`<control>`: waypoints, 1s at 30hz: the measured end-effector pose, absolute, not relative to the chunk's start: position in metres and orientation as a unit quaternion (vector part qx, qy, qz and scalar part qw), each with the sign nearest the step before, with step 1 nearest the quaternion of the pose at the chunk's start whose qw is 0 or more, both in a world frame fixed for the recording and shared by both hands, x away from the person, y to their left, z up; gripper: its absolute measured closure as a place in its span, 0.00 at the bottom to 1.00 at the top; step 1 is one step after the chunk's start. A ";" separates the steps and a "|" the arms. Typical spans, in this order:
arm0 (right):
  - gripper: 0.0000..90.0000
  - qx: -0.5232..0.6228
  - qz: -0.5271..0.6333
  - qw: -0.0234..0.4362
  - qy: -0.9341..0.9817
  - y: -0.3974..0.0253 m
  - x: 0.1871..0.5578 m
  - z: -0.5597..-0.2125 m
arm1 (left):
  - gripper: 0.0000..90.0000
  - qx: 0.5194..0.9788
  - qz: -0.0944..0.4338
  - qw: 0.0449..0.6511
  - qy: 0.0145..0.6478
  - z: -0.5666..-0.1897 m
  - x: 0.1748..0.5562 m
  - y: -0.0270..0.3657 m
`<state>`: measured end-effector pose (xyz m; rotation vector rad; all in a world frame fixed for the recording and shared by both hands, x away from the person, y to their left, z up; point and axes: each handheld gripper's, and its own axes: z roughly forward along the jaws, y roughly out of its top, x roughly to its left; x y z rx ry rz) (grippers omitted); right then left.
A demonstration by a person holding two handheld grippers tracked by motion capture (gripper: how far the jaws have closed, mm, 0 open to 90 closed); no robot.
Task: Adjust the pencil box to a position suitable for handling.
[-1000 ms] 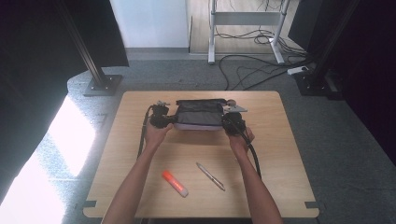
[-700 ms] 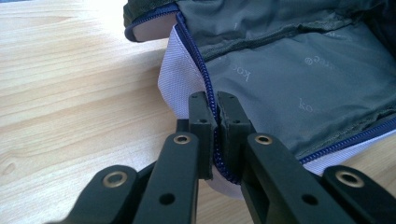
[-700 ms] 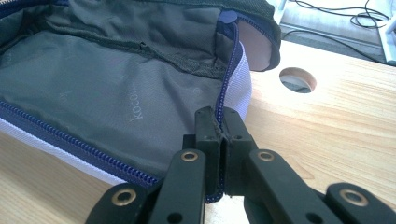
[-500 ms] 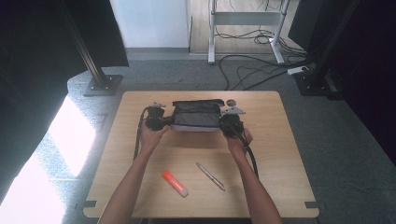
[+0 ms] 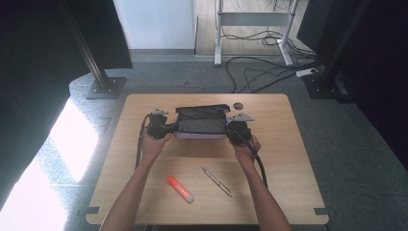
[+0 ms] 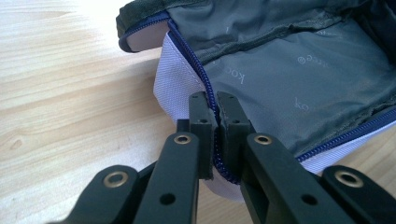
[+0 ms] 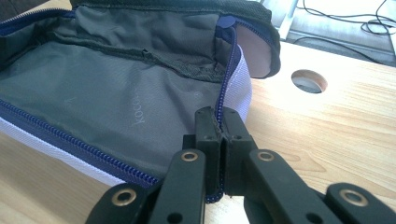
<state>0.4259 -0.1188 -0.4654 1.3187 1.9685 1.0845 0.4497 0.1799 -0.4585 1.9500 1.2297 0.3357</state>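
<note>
An unzipped pencil case (image 5: 201, 121) with pale lilac sides, a dark blue zipper and grey lining lies at the back middle of the wooden table (image 5: 288, 159). My left gripper (image 5: 166, 129) is shut on the zipper edge at the case's left end (image 6: 212, 112). My right gripper (image 5: 235, 131) is shut on the zipper edge at its right end (image 7: 219, 122). The case (image 6: 289, 84) gapes wide between them, and its lining (image 7: 116, 98) looks bare inside. An orange glue stick (image 5: 180, 188) and a silver pen (image 5: 216, 181) lie nearer the front edge, between the forearms.
A round hole (image 5: 237, 105) is cut in the table just behind the case's right end; the same hole (image 7: 308, 80) shows in the right gripper view. Black posts, a desk frame and cables stand on the floor beyond the table.
Both grippers have drawn slightly apart, pulling the case's ends outward so its mouth gapes wider. The glue stick and pen have not moved.
</note>
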 end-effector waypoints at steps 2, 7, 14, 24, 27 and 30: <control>0.96 0.487 0.402 0.265 0.729 -0.118 0.425 -0.465 | 0.96 0.769 0.133 0.395 0.484 -0.458 0.448 0.180; 0.96 0.486 0.405 0.257 0.730 -0.117 0.417 -0.468 | 0.96 0.774 0.131 0.390 0.482 -0.460 0.441 0.183; 0.96 0.485 0.402 0.250 0.736 -0.116 0.409 -0.477 | 0.97 0.778 0.123 0.387 0.480 -0.471 0.431 0.184; 0.96 0.494 0.390 0.231 0.742 -0.118 0.400 -0.496 | 0.97 0.786 0.118 0.374 0.478 -0.489 0.421 0.181; 0.96 0.498 0.381 0.222 0.746 -0.119 0.401 -0.504 | 0.97 0.789 0.109 0.366 0.481 -0.499 0.421 0.179; 0.96 0.502 0.371 0.214 0.751 -0.119 0.402 -0.509 | 0.97 0.791 0.106 0.361 0.482 -0.504 0.420 0.178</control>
